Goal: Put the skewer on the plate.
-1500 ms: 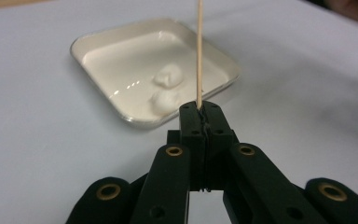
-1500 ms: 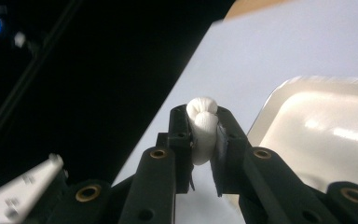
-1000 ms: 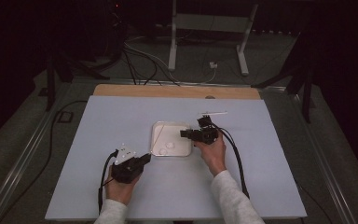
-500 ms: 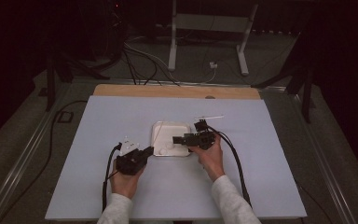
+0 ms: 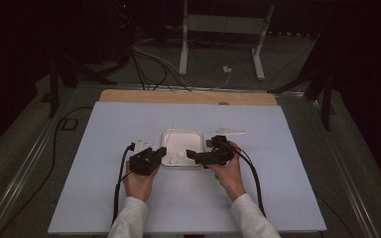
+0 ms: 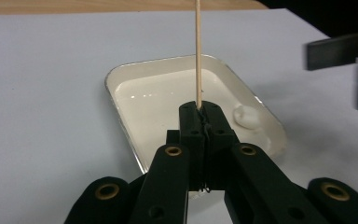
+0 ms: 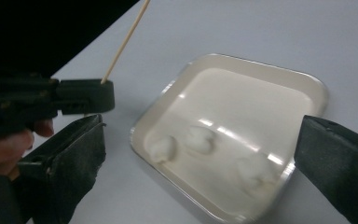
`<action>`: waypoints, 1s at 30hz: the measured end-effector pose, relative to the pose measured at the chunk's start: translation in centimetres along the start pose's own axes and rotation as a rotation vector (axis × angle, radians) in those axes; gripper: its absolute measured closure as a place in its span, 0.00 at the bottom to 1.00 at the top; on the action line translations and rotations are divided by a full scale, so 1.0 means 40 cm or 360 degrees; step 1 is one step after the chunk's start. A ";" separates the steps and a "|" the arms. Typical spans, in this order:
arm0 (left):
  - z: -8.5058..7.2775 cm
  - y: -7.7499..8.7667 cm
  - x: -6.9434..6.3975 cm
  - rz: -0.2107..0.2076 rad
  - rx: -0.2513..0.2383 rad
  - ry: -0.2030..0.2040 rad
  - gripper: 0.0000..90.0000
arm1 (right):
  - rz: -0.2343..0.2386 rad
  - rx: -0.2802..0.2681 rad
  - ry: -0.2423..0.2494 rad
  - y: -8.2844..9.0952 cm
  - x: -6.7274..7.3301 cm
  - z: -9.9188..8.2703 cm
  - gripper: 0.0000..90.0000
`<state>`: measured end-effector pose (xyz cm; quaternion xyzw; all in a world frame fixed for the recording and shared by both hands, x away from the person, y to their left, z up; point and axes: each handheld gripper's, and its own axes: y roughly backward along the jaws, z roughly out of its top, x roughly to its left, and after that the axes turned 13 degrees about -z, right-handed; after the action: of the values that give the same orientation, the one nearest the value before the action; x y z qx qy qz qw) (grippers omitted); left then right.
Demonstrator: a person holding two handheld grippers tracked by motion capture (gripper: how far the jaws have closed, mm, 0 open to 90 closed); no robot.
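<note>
Dark floor with loose cables and a metal stand is surrounding the table (image 5: 287, 198), whose pale blue-white sheet is covering all but a wooden strip at the far edge. Near the middle of that sheet a shallow white tray (image 5: 167, 135) with rounded corners is sitting flat, and three small white puffy lumps, perhaps marshmallows (image 7: 200, 139), are lying inside it toward the person's side. At the tray's left edge the left gripper (image 5: 159, 151) is hovering in the person's left hand, its jaws pressed together and clamping the lower end of a thin wooden skewer (image 6: 198, 51), which is standing up out of the jaw tips and leaning away over the tray. At the tray's right edge the right gripper (image 5: 190, 154) is pointing toward the left one across the near part of the tray; its jaws have just been opening and are now standing wide apart, with nothing gripped between them, while the right gripper view is looking down past them onto the tray and the lumps. Both sleeves are coming in from the near edge of the table.
</note>
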<state>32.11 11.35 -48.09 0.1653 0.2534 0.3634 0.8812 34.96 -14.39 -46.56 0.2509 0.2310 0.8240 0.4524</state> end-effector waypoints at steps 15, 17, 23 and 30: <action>-0.005 -0.132 0.031 0.0137 0.0203 0.0110 1.00 | -0.0030 -0.0085 -0.0028 0.086 -0.062 -0.039 0.02; -0.008 -0.140 0.036 0.0160 0.0232 0.0134 0.99 | -0.0026 -0.0091 -0.0029 0.093 -0.065 -0.041 0.02; -0.015 -0.152 0.038 0.0181 0.0287 0.0149 0.98 | -0.0026 -0.0097 -0.0025 0.109 -0.071 -0.048 0.02; -0.013 -0.145 0.038 0.0144 0.0253 0.0168 0.73 | -0.0029 -0.0098 -0.0035 0.114 -0.078 -0.052 0.02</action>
<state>35.98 8.54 -51.77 0.2267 0.3197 0.3896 0.8334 32.27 -19.61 -46.02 0.2438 0.2028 0.8238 0.4699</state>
